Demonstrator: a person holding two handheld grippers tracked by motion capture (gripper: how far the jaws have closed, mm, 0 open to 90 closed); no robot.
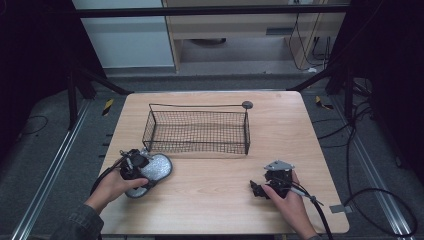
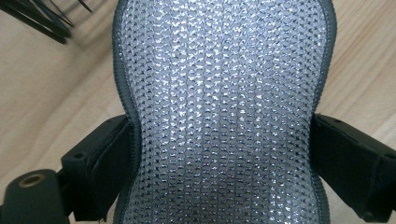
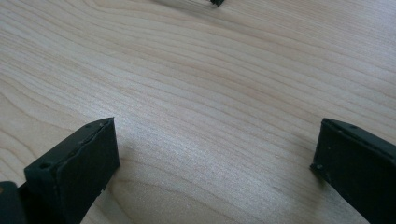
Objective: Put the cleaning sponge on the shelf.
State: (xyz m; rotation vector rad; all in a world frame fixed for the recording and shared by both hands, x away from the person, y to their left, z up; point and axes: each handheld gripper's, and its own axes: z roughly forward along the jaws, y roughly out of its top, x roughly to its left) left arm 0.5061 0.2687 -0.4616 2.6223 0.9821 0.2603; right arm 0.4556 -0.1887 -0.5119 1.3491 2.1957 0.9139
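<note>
The left gripper (image 2: 224, 140) pinches a glittery mesh pad (image 1: 154, 169) lying on the table (image 1: 225, 175) beside the empty wire basket (image 1: 197, 131), seemingly its destination, while the right gripper (image 1: 260, 189) rests spread.

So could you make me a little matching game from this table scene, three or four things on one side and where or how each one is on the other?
Things:
1. wire basket
2. silver mesh insole
3. left gripper
4. right gripper

States:
A. jaws wide apart over bare wood, holding nothing
B. lies flat near the table's left edge, pinched at its narrow waist
C. stands empty toward the far middle of the table
D. jaws pressed against both sides of the glittery piece

Pairs: 1-C, 2-B, 3-D, 4-A
</note>
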